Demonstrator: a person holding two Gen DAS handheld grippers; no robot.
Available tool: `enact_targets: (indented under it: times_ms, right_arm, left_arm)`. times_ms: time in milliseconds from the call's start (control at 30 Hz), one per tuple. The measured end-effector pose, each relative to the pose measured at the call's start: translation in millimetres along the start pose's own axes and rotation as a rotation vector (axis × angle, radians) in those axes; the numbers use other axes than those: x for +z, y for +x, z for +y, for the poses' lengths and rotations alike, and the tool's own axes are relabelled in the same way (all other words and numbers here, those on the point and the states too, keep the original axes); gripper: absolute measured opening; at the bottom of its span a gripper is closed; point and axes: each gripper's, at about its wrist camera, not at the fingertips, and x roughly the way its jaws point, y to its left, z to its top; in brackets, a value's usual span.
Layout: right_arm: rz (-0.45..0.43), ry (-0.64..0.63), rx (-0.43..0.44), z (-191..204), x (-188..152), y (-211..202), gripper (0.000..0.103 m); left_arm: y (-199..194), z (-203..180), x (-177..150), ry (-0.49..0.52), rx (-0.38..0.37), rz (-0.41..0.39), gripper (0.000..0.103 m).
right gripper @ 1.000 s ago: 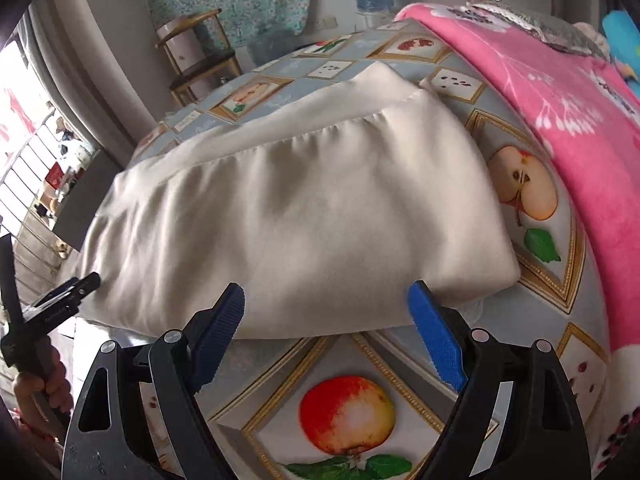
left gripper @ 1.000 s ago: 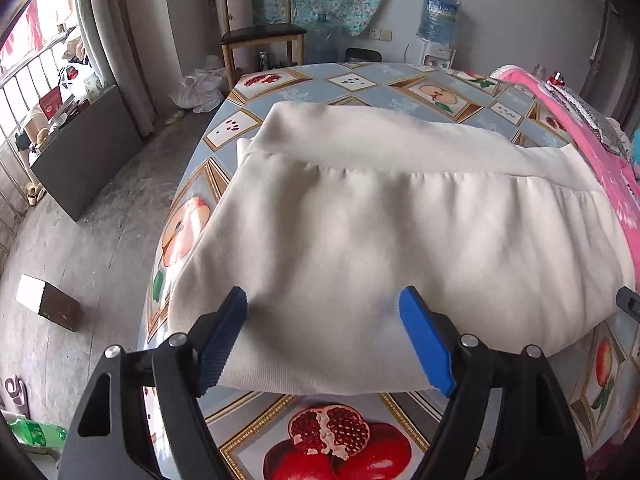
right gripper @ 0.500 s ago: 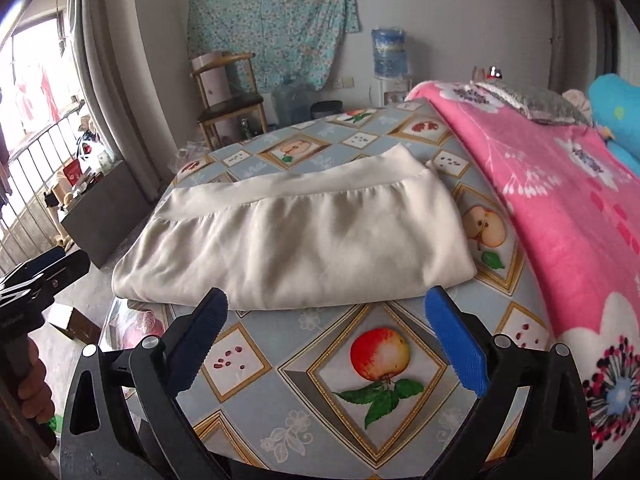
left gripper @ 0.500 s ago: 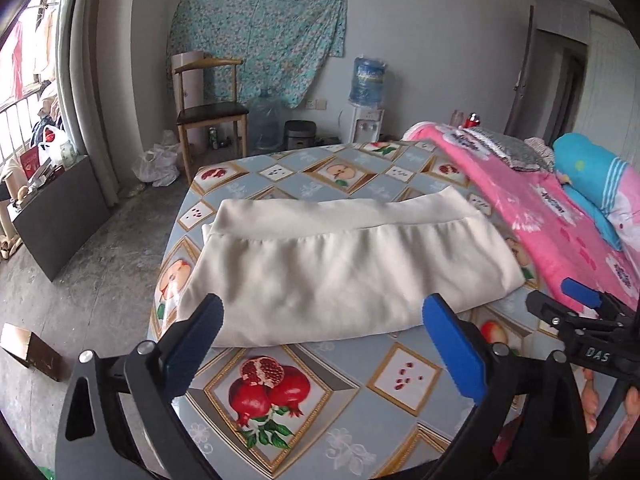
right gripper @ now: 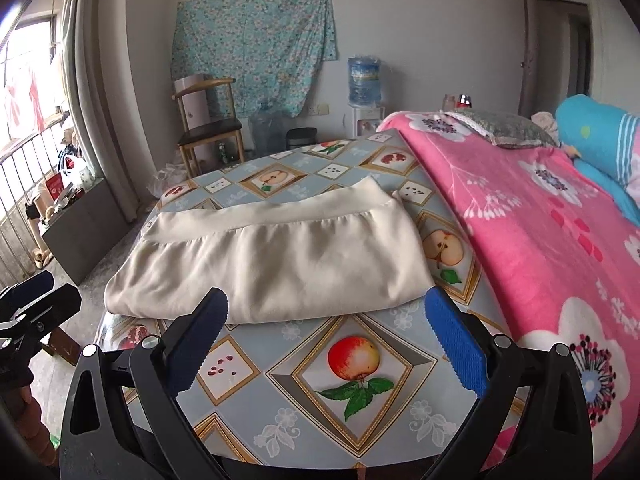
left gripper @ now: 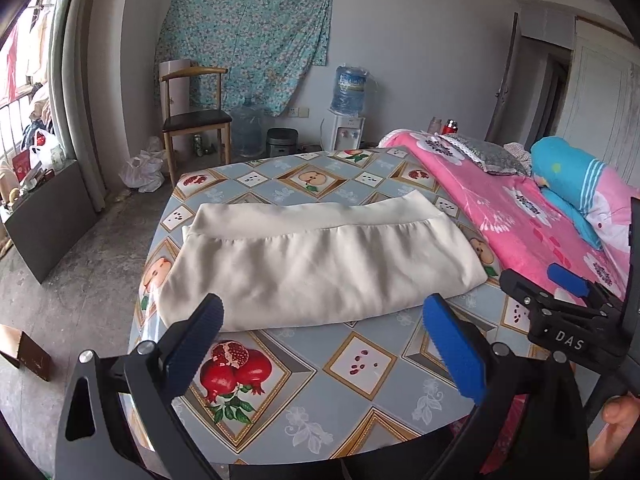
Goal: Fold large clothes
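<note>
A cream garment (left gripper: 320, 264) lies folded in a wide rectangle on the fruit-patterned table (left gripper: 360, 364), its waistband along the far edge. It also shows in the right wrist view (right gripper: 276, 268). My left gripper (left gripper: 324, 344) is open and empty, held back above the table's near edge. My right gripper (right gripper: 328, 344) is open and empty too, also back from the garment. The right gripper also shows at the right of the left wrist view (left gripper: 560, 300), and the left one at the left of the right wrist view (right gripper: 36, 308).
A bed with a pink floral blanket (right gripper: 540, 216) adjoins the table's right side, with a blue pillow (right gripper: 600, 136). A wooden chair (left gripper: 196, 120), water bottles and a dispenser (left gripper: 348, 124) stand by the far wall. A dark cabinet (left gripper: 44, 220) is at left.
Both grippers have pulled back and up from the garment's near edge. The whole folded garment and the room now show. Both stayed open.
</note>
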Motion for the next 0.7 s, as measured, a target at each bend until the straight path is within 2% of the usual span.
enact_targets:
  times_ms: [167,233,467,567,700]
  right_arm:
    - [-0.01,-0.014,-0.05,1.3,-6.7,-8.6,0.096]
    - [-0.01,-0.028,-0.095,2.5,-10.1,-9.5,0.096]
    - [0.045,-0.009,-0.112,2.5,-32.6,0.0,0.096]
    - [0.075,-0.011,-0.129,4.2,-40.7,7.2,0.096]
    - [0.153,-0.036,-0.109,9.3,-48.1,23.1,0.096]
  left_arm:
    - [7.5,-0.3,-3.5,-0.017,0.124,0.0,0.098]
    - [11.6,-1.6,-6.3,-0.014,0.195,0.016,0.098]
    - [30.6,6.0,-21.4,-0.076,0.281,0.092,0.098]
    - [40.8,5.8,-29.3,-0.079,0.306,0.144,0.098]
    - [52.0,2.8,-38.1,-0.057,0.325,0.199,0.098]
